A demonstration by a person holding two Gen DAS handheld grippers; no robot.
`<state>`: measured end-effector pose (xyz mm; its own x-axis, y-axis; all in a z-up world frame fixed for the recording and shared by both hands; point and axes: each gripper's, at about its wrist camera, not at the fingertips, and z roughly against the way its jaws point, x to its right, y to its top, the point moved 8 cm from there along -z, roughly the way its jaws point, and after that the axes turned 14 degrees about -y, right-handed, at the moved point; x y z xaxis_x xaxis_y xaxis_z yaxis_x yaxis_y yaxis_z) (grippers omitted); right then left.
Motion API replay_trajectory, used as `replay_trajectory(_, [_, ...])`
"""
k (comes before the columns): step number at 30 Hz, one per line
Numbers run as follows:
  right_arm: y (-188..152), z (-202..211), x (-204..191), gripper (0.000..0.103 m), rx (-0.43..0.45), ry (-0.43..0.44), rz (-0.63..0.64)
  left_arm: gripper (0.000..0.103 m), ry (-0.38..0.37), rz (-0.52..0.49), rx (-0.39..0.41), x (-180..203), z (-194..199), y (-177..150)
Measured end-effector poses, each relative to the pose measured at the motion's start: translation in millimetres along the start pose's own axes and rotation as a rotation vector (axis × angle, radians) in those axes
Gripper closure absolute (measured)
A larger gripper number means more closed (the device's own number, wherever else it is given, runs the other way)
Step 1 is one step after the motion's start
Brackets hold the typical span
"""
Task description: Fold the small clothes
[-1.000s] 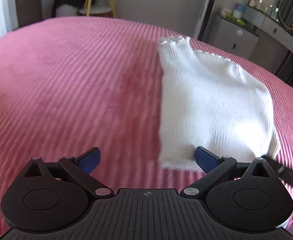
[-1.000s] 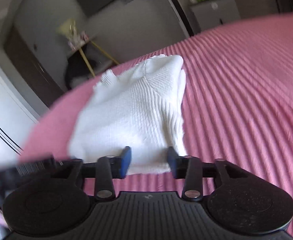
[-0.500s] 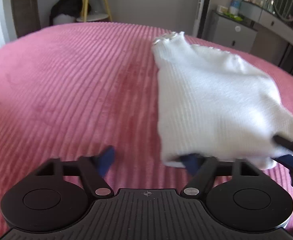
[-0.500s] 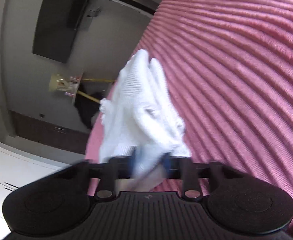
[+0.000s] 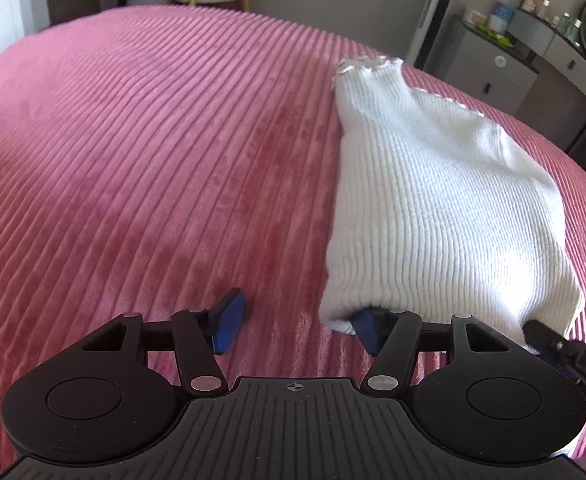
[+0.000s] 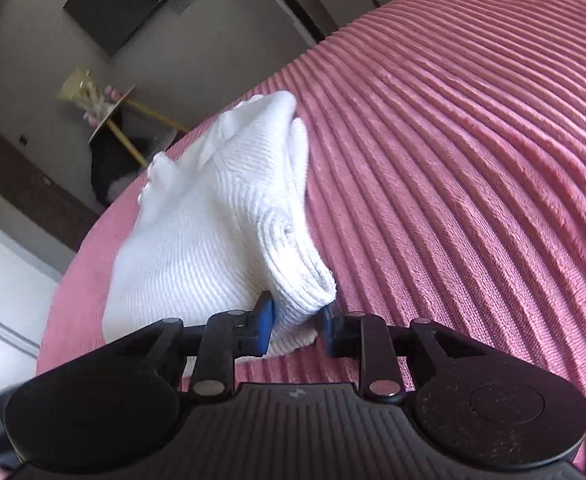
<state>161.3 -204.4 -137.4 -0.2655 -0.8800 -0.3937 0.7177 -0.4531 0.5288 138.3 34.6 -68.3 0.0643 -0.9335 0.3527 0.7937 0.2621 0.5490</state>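
Observation:
A white ribbed knit garment lies folded on the pink bed cover, its frilled edge at the far end. My left gripper is open; its right blue pad sits at the garment's near left corner, its left pad rests on bare cover. In the right wrist view the garment rises in a fold, and my right gripper has its blue pads on either side of the near corner of the thick folded edge. The right gripper's tip shows at the garment's near right corner.
The ribbed pink cover spreads wide to the left and right of the garment. A grey dresser with bottles stands beyond the bed at the back right. A yellow-legged side table stands by the far wall.
The right gripper's jaws have narrowed around the garment's near right corner and lifted it, so that side now stands up in a fold. The left gripper has moved in against the near left corner.

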Motion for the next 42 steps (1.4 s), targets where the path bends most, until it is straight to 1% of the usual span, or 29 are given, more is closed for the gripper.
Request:
replay_trajectory(1, [1.1, 5.7, 0.6, 0.075, 0.006, -0.008, 0.011, 0.032, 0.004, 0.012, -0.007, -3.3, 2.8, 1.5])
replay_trajectory(3, [5.2, 21.1, 2.0, 0.071, 0.038, -0.025, 0.043, 0.030, 0.013, 0.037, 0.002, -10.4, 14.7, 3.9])
replay_trajectory(5, [9.7, 37.8, -0.3, 0.071, 0.097, -0.055, 0.107, 0.029, 0.023, 0.062, 0.021, -14.9, 27.9, 7.0])
replay_trajectory(7, [18.0, 52.0, -6.8, 0.071, 0.173, -0.083, 0.172, 0.032, 0.063, 0.093, 0.073, -16.5, 41.0, 13.2])
replay_trajectory(9, [27.3, 57.3, -19.7, 0.071, 0.236, -0.096, 0.223, 0.031, 0.064, 0.098, 0.133, -11.5, 50.1, 26.4])
replay_trajectory(10, [31.2, 55.9, -29.0, 0.071, 0.249, -0.094, 0.256, 0.027, 0.050, 0.084, 0.155, -5.4, 51.2, 34.2])
replay_trajectory(11, [33.9, 52.1, -38.7, 0.071, 0.256, -0.095, 0.297, 0.024, 0.031, 0.047, 0.157, 3.7, 47.5, 42.7])
replay_trajectory(12, [34.8, 47.5, -48.3, 0.071, 0.264, -0.101, 0.341, 0.022, 0.026, 0.005, 0.149, 11.1, 41.7, 49.4])
replay_trajectory(14, [38.0, 33.7, -60.8, 0.075, 0.277, -0.133, 0.420, 0.022, 0.052, -0.078, 0.123, 23.2, 24.9, 58.2])
replay_trajectory(15, [40.1, 26.4, -63.4, 0.077, 0.279, -0.150, 0.447, 0.022, 0.065, -0.111, 0.097, 26.8, 14.3, 59.4])
replay_trajectory(16, [41.1, 19.7, -63.9, 0.077, 0.280, -0.169, 0.473, 0.021, 0.078, -0.132, 0.081, 27.8, 5.6, 60.0])
replay_trajectory(18, [42.1, 8.0, -59.1, 0.077, 0.284, -0.216, 0.526, 0.020, 0.106, -0.151, 0.069, 24.2, -6.8, 62.2])
replay_trajectory(19, [42.1, 2.8, -56.2, 0.077, 0.274, -0.233, 0.548, 0.015, 0.118, -0.157, 0.055, 21.7, -12.0, 61.8])
replay_trajectory(20, [41.4, -1.4, -52.4, 0.077, 0.263, -0.240, 0.561, 0.013, 0.123, -0.162, 0.050, 18.3, -14.8, 59.7])
replay_trajectory(22, [39.5, -9.6, -49.2, 0.077, 0.249, -0.256, 0.593, 0.006, 0.136, -0.198, 0.053, 12.7, -19.3, 55.9])
replay_trajectory(24, [38.8, -12.7, -50.2, 0.077, 0.240, -0.262, 0.605, 0.005, 0.142, -0.221, 0.060, 9.4, -21.4, 53.5])
replay_trajectory(26, [39.9, -12.0, -52.5, 0.075, 0.226, -0.266, 0.606, 0.005, 0.134, -0.191, 0.063, 5.6, -16.9, 52.5])
replay_trajectory(29, [37.6, -0.8, -51.6, 0.074, 0.235, -0.248, 0.595, 0.005, 0.142, -0.144, 0.063, 1.2, -2.9, 46.9])
replay_trajectory(31, [32.6, 13.2, -47.7, 0.065, 0.246, -0.256, 0.589, 0.005, 0.151, -0.144, 0.069, 0.1, 7.5, 39.7])
replay_trajectory(32, [28.8, 20.9, -45.1, 0.057, 0.251, -0.275, 0.596, 0.005, 0.156, -0.156, 0.071, 1.0, 14.8, 34.3])
replay_trajectory(33, [24.4, 28.6, -42.6, 0.049, 0.252, -0.288, 0.600, 0.005, 0.156, -0.173, 0.062, 3.3, 20.0, 28.6])
replay_trajectory(34, [18.7, 34.7, -39.4, 0.045, 0.238, -0.297, 0.601, 0.005, 0.150, -0.193, 0.044, 5.7, 23.1, 21.7])
replay_trajectory(36, [5.2, 43.5, -32.6, 0.028, 0.183, -0.301, 0.582, 0.005, 0.152, -0.229, 0.019, 10.6, 31.7, 4.9])
replay_trajectory(39, [-19.5, 52.1, -29.8, 0.011, 0.091, -0.282, 0.586, 0.004, 0.154, -0.232, -0.025, 13.1, 40.5, -15.2])
replay_trajectory(41, [-31.3, 58.6, -31.4, 0.004, 0.057, -0.269, 0.598, 0.003, 0.133, -0.211, -0.051, 13.9, 46.2, -22.9])
replay_trajectory(42, [-35.4, 61.4, -33.7, 0.004, 0.050, -0.264, 0.603, 0.003, 0.119, -0.200, -0.060, 14.5, 49.6, -25.1])
